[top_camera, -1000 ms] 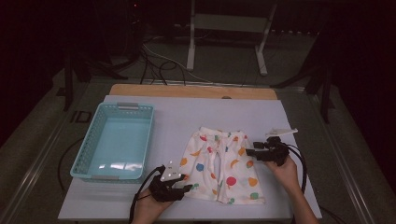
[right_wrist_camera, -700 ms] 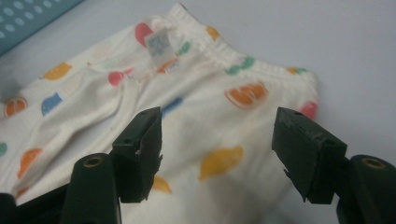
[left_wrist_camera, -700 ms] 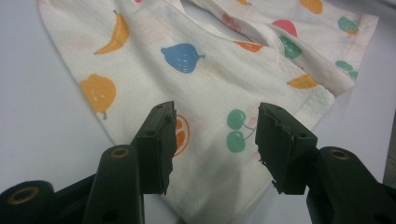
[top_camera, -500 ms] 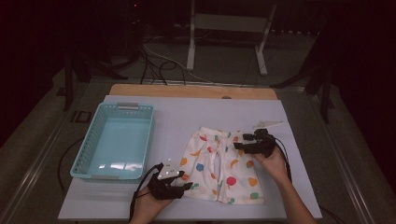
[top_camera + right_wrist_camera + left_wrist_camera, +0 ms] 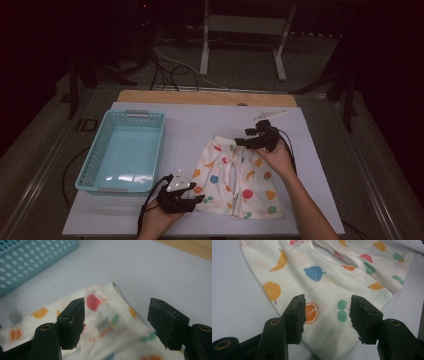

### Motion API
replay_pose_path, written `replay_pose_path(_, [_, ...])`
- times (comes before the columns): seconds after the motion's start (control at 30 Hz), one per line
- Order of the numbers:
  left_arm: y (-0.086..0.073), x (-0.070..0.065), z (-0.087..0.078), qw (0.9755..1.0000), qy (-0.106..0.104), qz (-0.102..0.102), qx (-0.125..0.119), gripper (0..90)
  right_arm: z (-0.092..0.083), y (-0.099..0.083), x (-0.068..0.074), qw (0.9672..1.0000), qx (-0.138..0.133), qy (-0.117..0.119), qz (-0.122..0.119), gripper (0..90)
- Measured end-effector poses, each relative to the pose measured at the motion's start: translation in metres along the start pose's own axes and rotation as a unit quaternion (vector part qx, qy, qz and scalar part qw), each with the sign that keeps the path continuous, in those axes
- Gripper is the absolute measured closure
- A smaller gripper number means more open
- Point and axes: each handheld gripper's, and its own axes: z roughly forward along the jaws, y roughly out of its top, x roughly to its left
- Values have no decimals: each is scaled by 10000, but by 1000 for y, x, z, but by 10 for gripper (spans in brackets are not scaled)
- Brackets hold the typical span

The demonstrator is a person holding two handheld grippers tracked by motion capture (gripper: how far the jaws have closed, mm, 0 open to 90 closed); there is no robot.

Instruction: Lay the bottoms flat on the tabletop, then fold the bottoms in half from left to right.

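High view: a pair of cream shorts [image 5: 235, 177] printed with fruit lies flat on the white table [image 5: 320, 150], just right of the turquoise basket [image 5: 122, 150], which sits at about 9 o'clock from the cloth. The left gripper [image 5: 197, 199] rests at the garment's 7 o'clock corner, its tips at the hem. The right gripper [image 5: 239, 142] hangs over the waistband at about 12 o'clock, pointing toward the basket.

Left gripper view: the 2 black jaws stand moderately apart, with the printed fabric [image 5: 324, 285] lying under and between them; an orange slice and cherries show in the gap. The pads do not press the cloth, so nothing is pinched yet. The hem runs off toward 2 o'clock.

Right gripper view: the picture is blurred, but the jaws are wide and have just been opening; the waistband edge [image 5: 110, 312] lies below the gap, not gripped. The basket wall [image 5: 30, 262] crosses at 10 o'clock.

Judged from this, the shorts are light, thin and limp. They will sag, fold and drag along the table rather than hold any shape, and they are neither fragile nor slippery. The doubled edges look like the best places to grip: the stitched hem corner for the left jaws and the thicker waistband for the right, pinching both layers well in from the edge.
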Motion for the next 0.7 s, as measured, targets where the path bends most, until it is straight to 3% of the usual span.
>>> replay_pose_path(0.07, [0,0,0,10000,14,12,19,470,6,6,1,9998,205,61,35,271])
replay_pose_path(0.23, [0,-1,0,10000,17,47,18,470,12,22,7,9998,135,41,-146,304])
replay_pose_path(0.53, [-5,-2,-1,9999,-41,51,91,472,26,24,-4,9999,100,29,-61,317])
replay_pose_path(0.63, [-5,-2,-1,9999,-5,71,96,472,30,34,-7,9996,275,40,-85,305])
replay_pose_path(0.7, [-5,-1,-2,10000,11,33,77,472,31,46,-8,9994,292,194,-23,306])
